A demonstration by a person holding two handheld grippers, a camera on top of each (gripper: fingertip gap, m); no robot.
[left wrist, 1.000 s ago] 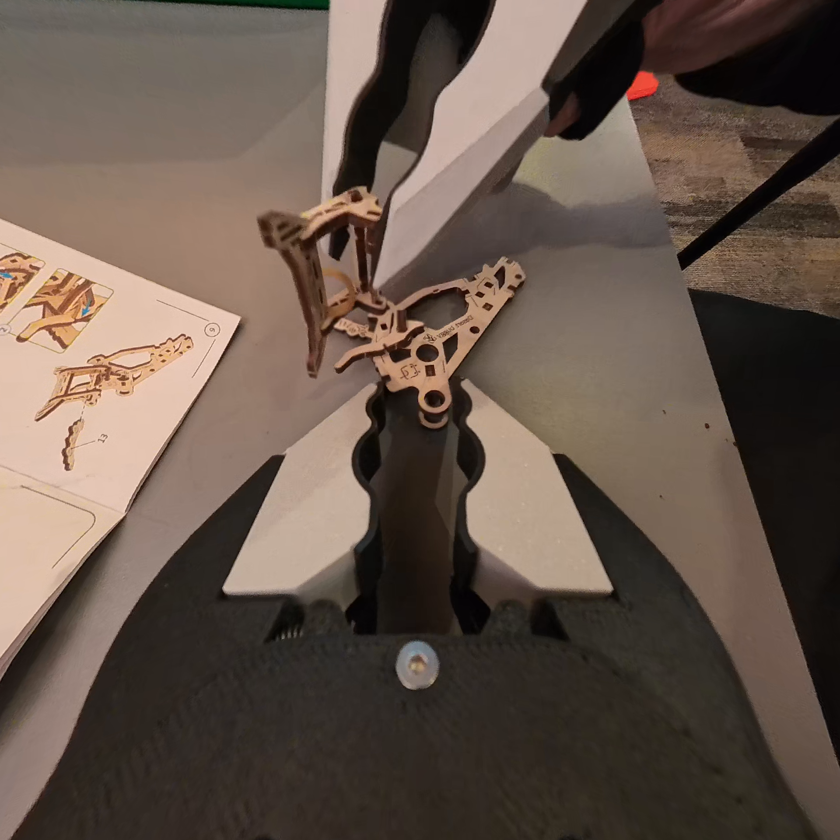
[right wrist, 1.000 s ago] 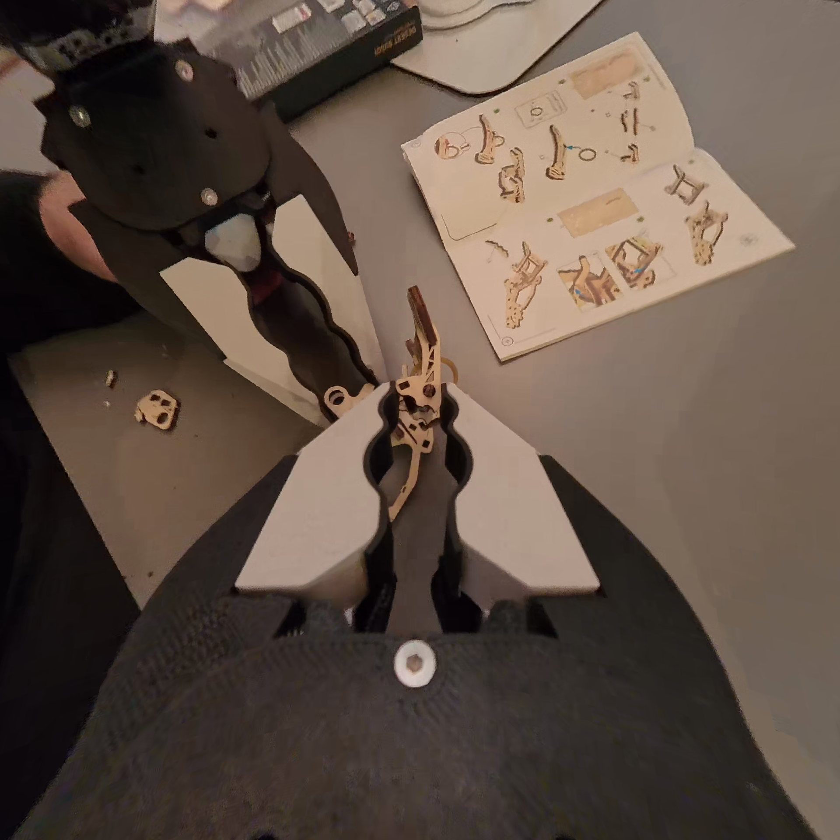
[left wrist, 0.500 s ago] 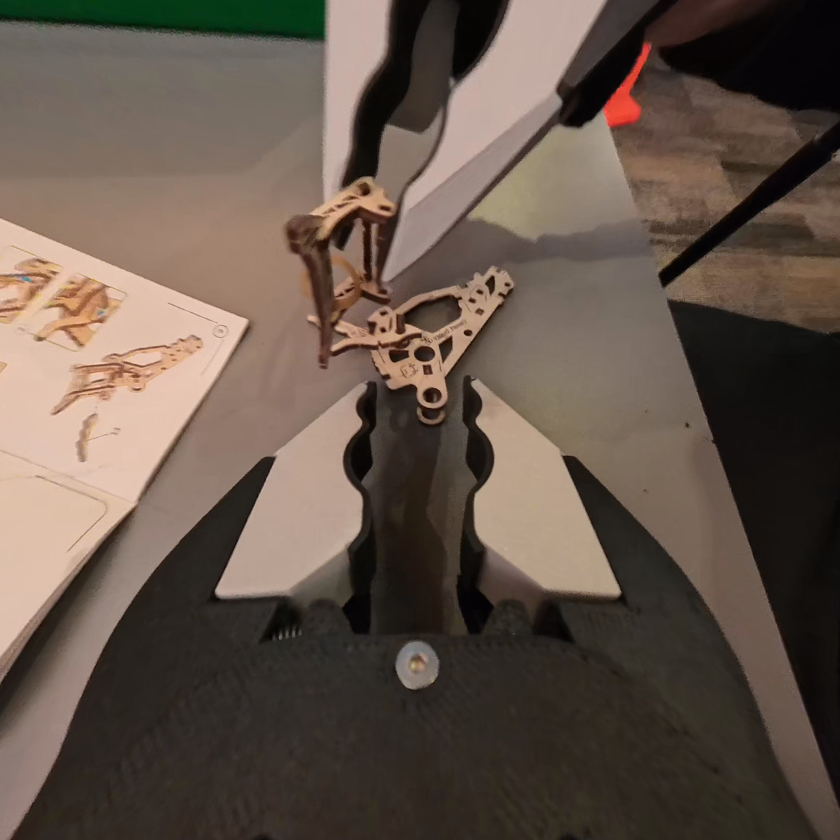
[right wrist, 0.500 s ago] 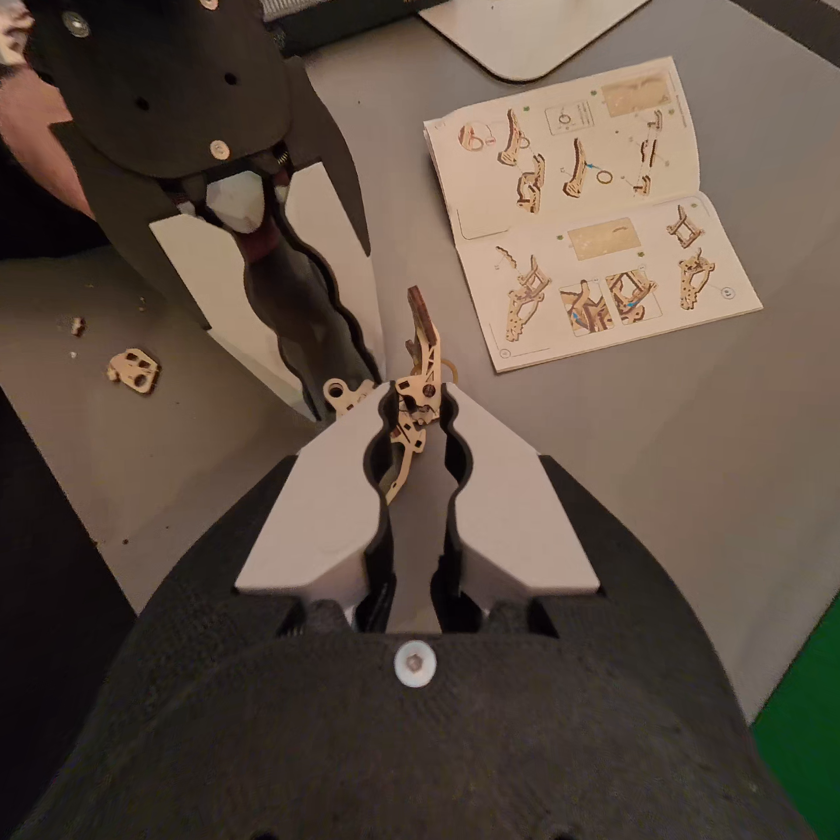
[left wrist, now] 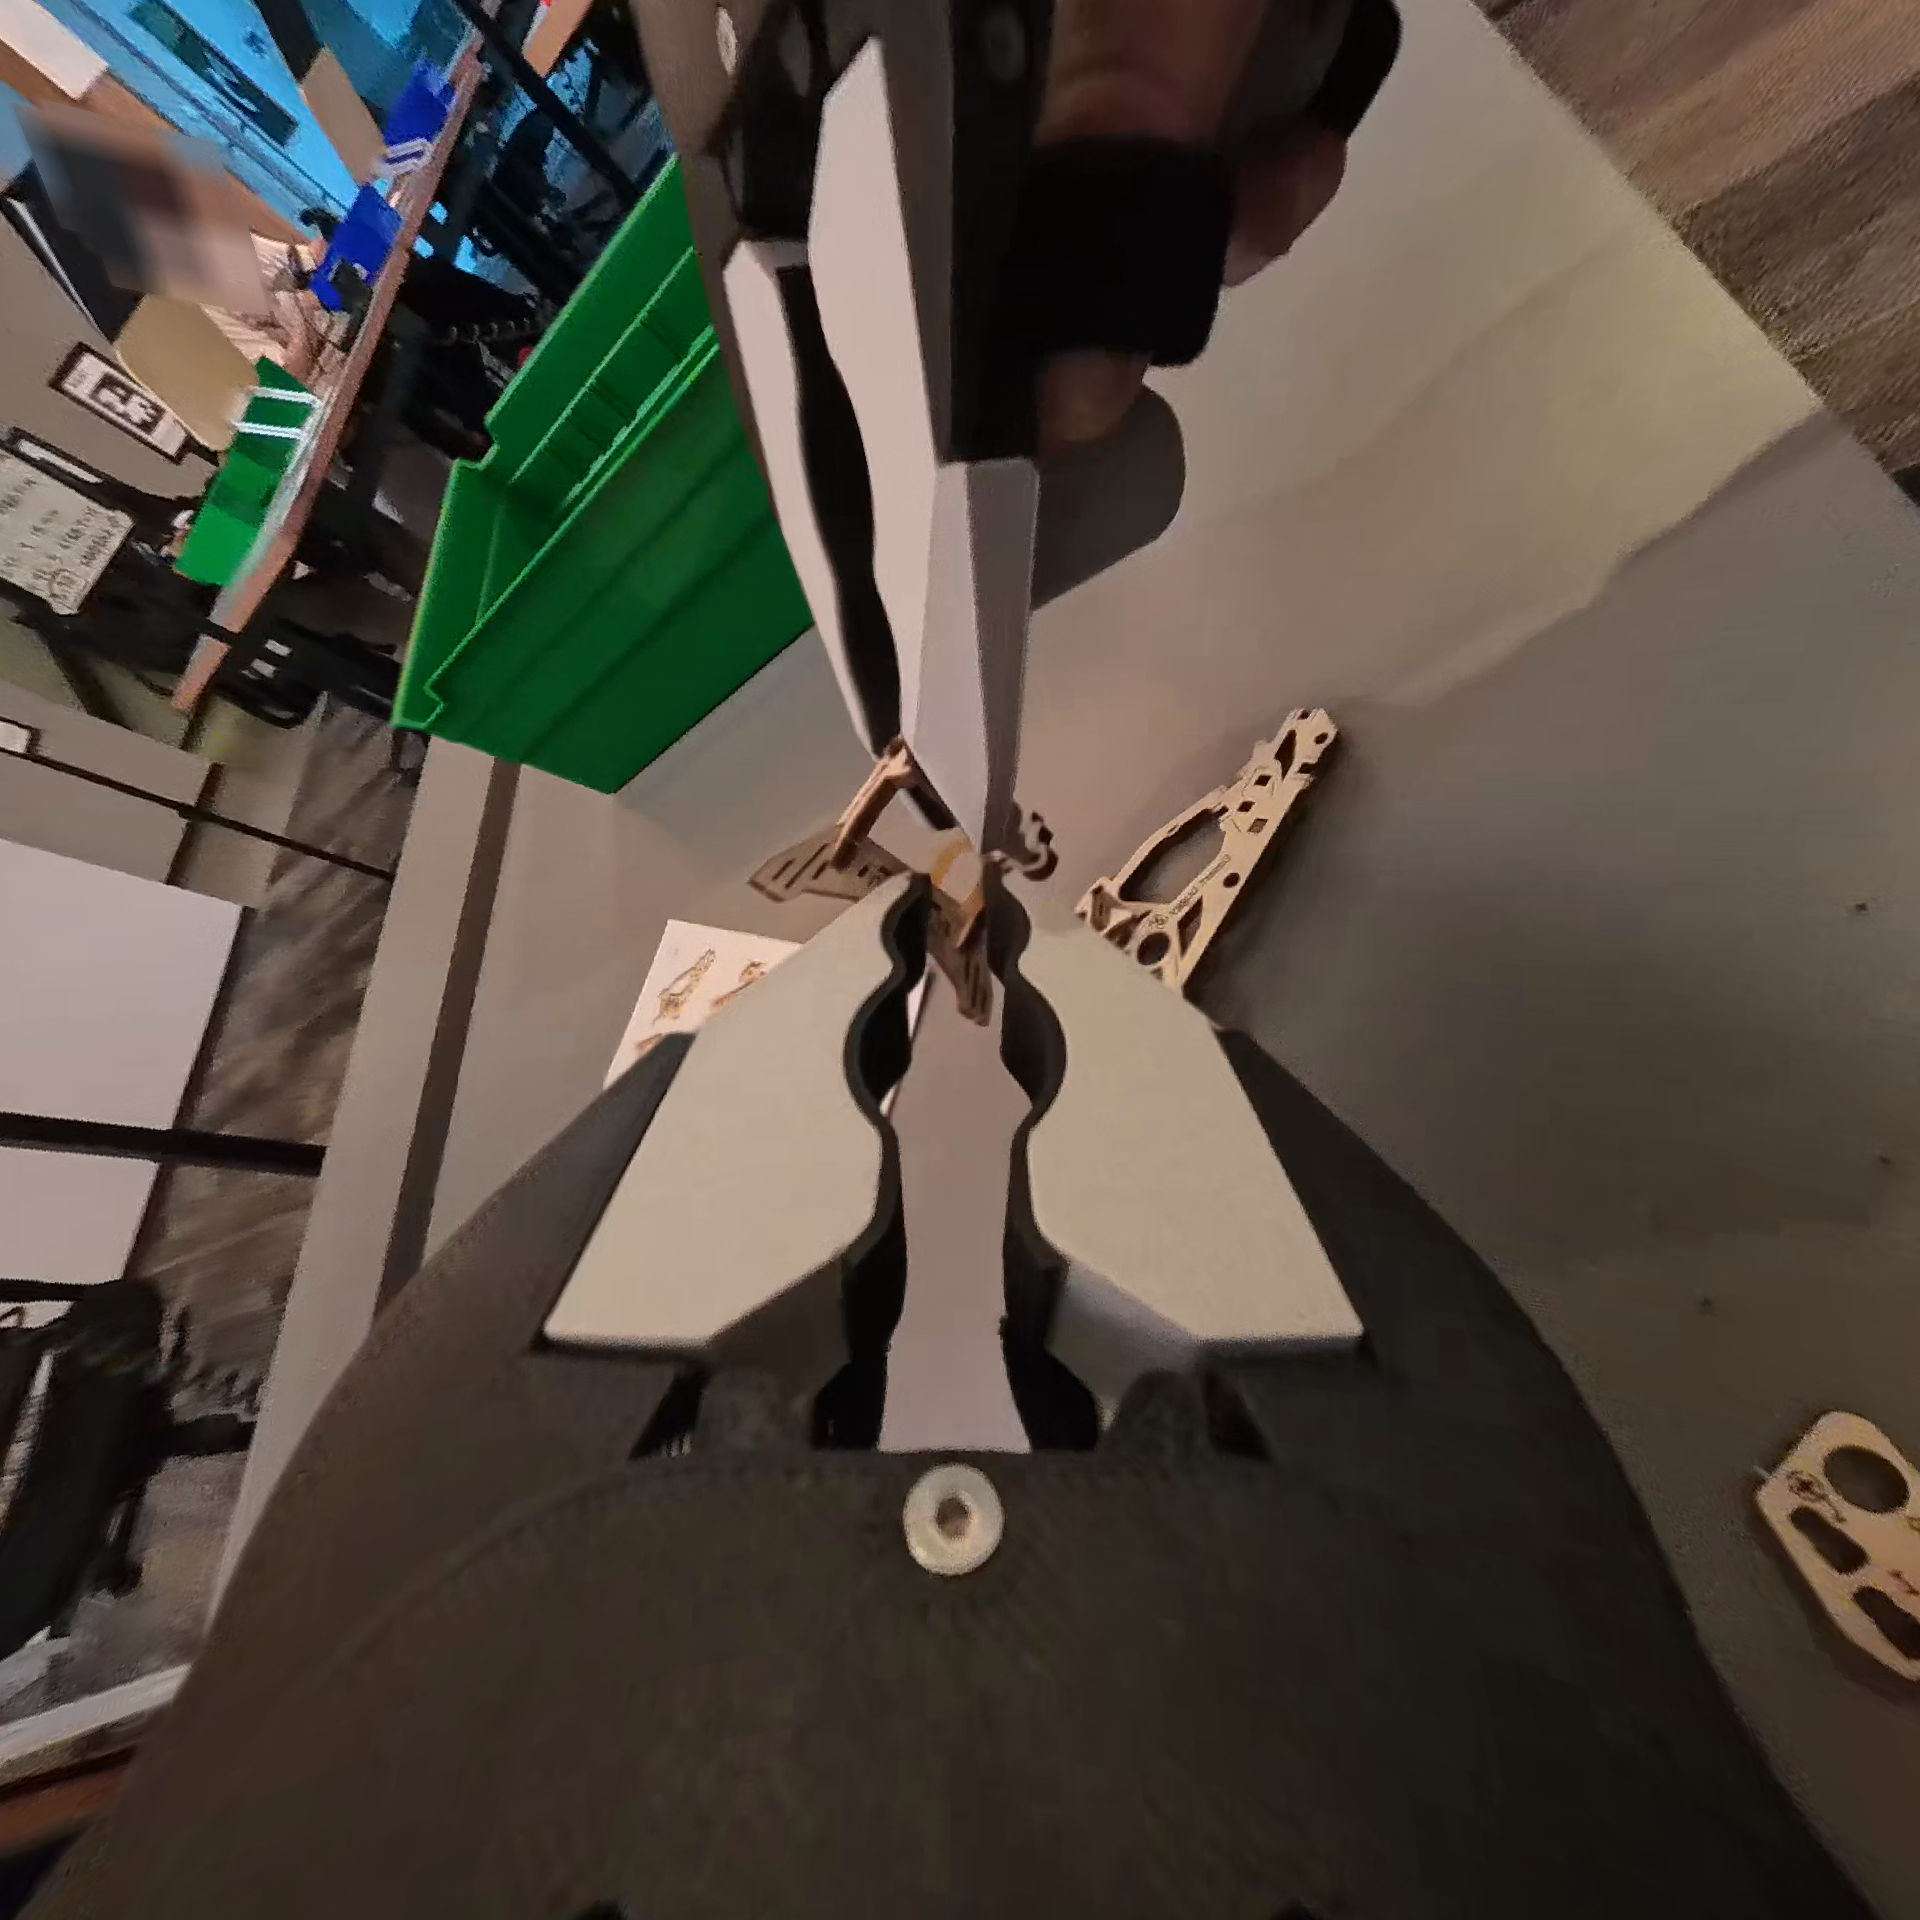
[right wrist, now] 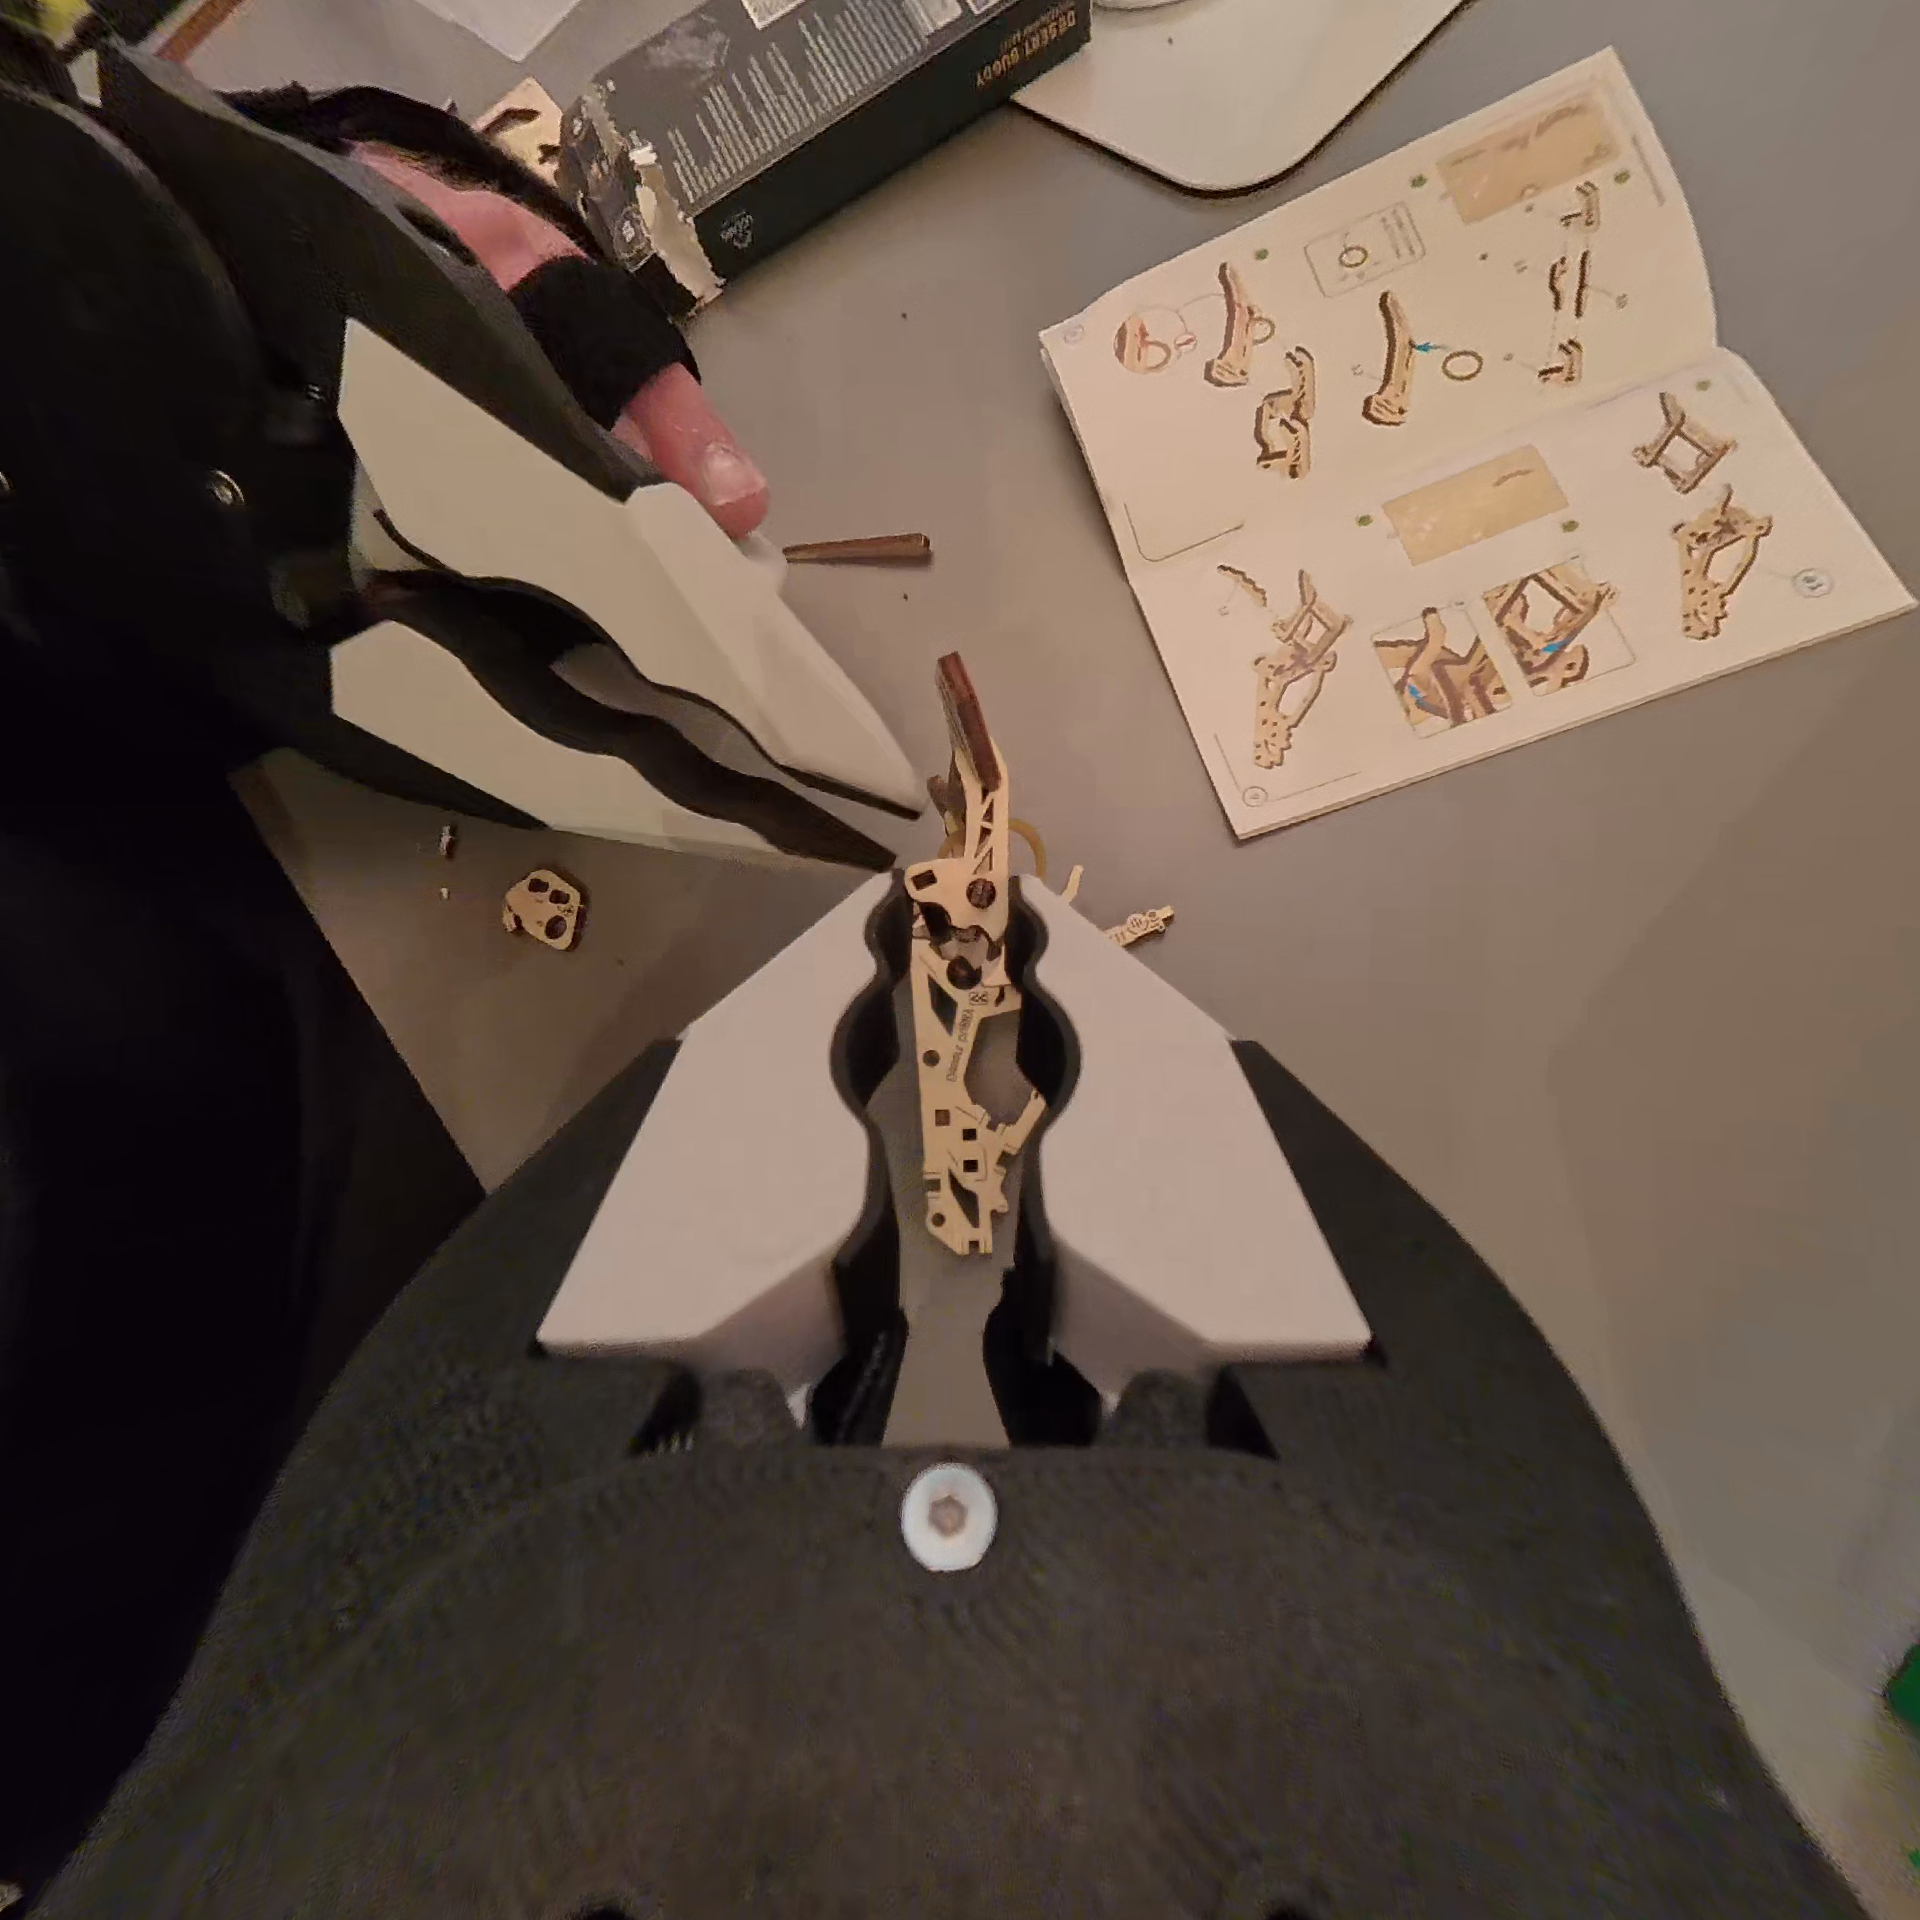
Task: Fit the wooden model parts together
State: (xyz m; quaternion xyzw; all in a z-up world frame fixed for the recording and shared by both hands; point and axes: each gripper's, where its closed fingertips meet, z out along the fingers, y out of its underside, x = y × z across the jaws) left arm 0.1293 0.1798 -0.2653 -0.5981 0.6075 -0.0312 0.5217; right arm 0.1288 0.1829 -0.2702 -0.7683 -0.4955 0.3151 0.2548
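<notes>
My right gripper is pinched almost shut on the wooden assembly, a pale laser-cut lattice whose dark-edged arm stands up past the fingertips. My left gripper, nearly closed too, meets it tip to tip with a strut of the assembly caught between its fingers.

Only the left view shows the green bins beyond, and a flat frame lying on the grey table just right of my left fingertips. Only the right view shows the whole instruction booklet, well right of my fingertips, and the dark box ahead.

A frame fills the gap between my right fingers. I cannot tell whether it is clamped there or lying beneath.
</notes>
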